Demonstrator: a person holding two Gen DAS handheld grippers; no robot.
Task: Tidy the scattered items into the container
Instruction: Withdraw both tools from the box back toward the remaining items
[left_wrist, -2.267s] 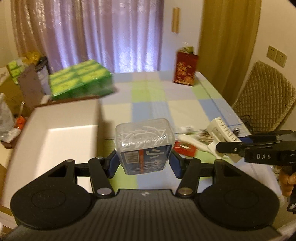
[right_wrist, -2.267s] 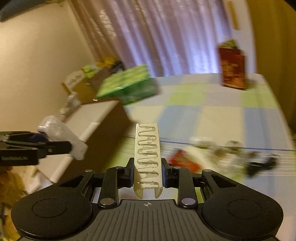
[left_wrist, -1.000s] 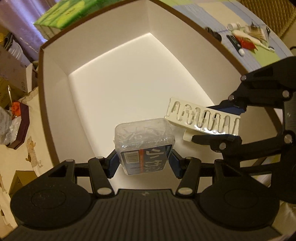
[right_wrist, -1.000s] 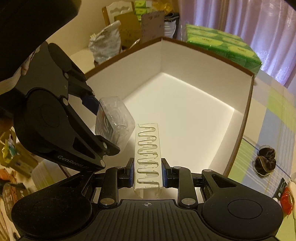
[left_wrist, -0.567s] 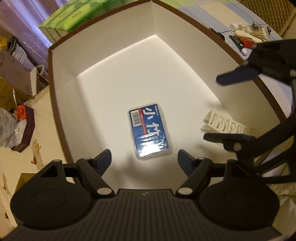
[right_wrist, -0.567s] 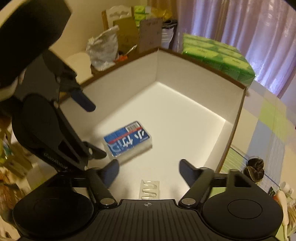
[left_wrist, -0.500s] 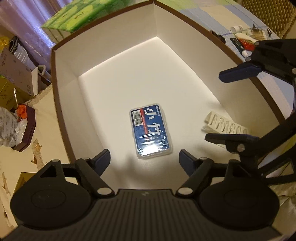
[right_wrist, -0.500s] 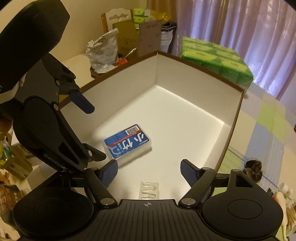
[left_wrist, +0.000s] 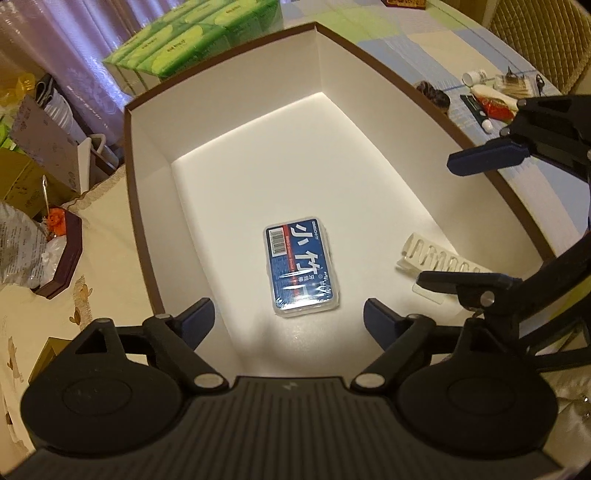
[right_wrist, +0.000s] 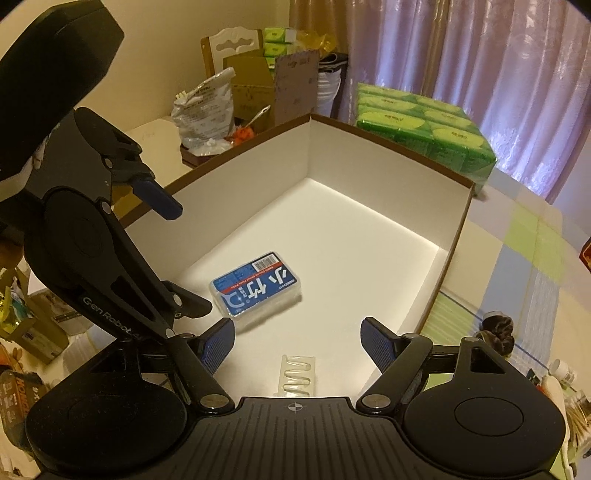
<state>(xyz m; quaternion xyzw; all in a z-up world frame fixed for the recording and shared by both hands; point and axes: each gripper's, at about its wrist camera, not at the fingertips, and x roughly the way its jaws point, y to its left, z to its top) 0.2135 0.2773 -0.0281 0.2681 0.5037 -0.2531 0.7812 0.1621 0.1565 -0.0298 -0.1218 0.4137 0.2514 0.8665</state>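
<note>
Container (left_wrist: 147, 206), a white box with a brown rim, fills the left wrist view. On its floor lies a clear floss-pick case (left_wrist: 301, 266) with a blue label, near centre, just ahead of the left gripper (left_wrist: 288, 317), whose fingers are spread wide and hold nothing. At 3 o'clock from the case, apart from it, a white slotted strip (left_wrist: 432, 256) lies flat by the right wall. The right gripper (left_wrist: 465, 218) reaches in from 3 o'clock, fingers parted. Scattered items (left_wrist: 491, 99) sit on the checked cloth at 1 o'clock.

From the right wrist view, the right gripper (right_wrist: 297, 341) is released; the strip (right_wrist: 297, 380) lies between its fingers on the floor, the case (right_wrist: 256, 290) at 11 o'clock, the left gripper (right_wrist: 173, 254) at 9 o'clock, its fingers apart.
</note>
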